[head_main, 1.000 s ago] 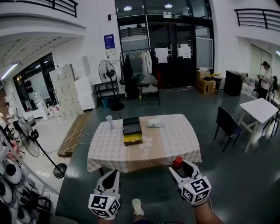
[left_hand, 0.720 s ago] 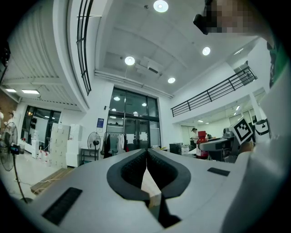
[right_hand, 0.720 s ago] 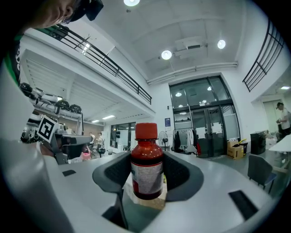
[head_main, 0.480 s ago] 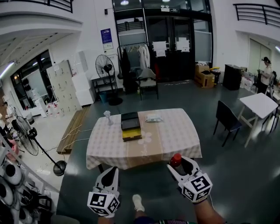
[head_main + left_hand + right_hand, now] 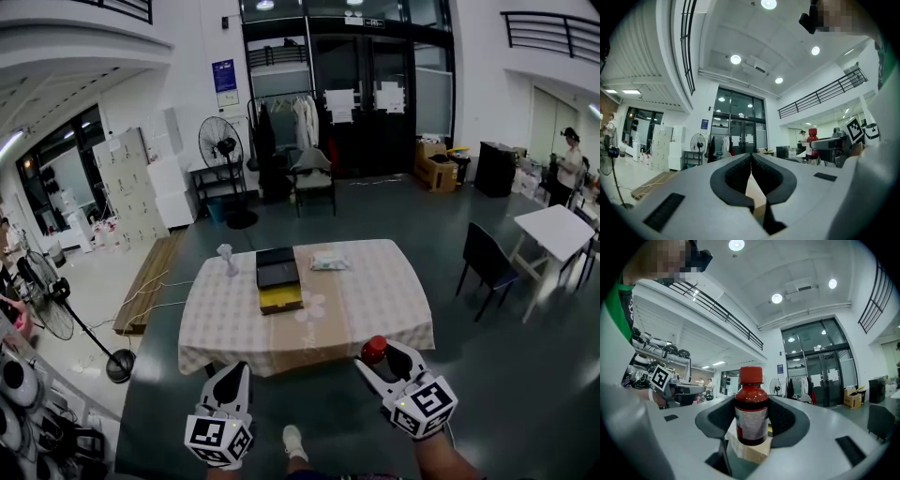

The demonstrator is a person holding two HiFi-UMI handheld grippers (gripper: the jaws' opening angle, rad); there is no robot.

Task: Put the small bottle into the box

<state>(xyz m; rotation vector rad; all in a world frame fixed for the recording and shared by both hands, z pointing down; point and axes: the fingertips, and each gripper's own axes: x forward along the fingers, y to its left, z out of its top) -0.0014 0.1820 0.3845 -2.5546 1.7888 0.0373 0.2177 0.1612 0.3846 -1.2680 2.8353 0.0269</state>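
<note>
Small bottle [image 5: 751, 408] sits in right gripper's [image 5: 380, 361] jaws, box [image 5: 278, 279] on table [image 5: 375, 291] ahead.

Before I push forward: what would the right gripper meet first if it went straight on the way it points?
Probably the near edge of the table: the right gripper, shut on the bottle, points at it. The box lies further left, off that line. Height is unclear.

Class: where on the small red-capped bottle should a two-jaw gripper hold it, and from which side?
Grip the small dark-red bottle with red cap at its labelled round body, below the narrower neck, coming from the side while it stands upright, as the right gripper does.
</note>
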